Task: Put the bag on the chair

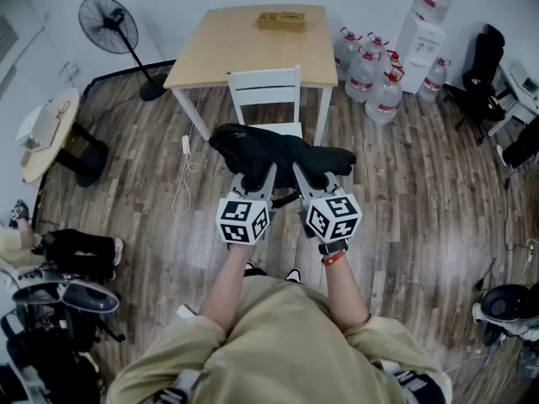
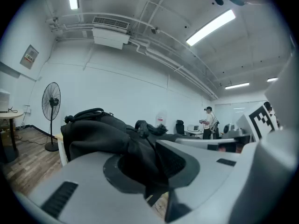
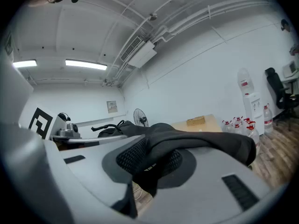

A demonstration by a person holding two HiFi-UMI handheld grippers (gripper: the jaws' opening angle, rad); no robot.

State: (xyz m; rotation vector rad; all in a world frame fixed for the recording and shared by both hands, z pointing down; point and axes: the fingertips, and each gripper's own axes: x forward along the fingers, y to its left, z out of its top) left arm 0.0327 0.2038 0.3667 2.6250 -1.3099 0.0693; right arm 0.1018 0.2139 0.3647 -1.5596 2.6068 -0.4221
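A black bag (image 1: 278,154) hangs in the air between both grippers, just in front of the white chair (image 1: 265,91). My left gripper (image 1: 255,178) is shut on the bag's left part, and black fabric (image 2: 140,157) is pinched between its jaws. On the bag's right part my right gripper (image 1: 309,178) is shut too, with a fold of fabric (image 3: 159,148) clamped between its pads. The chair stands tucked at the near side of the wooden table (image 1: 219,53). The bag hides most of the chair's seat.
A cardboard box (image 1: 281,21) lies on the table. A floor fan (image 1: 118,36) stands at the back left, a round side table (image 1: 46,133) further left. Several water bottles (image 1: 370,74) and a dispenser (image 1: 421,36) stand at the right. A white cable (image 1: 185,179) lies on the floor.
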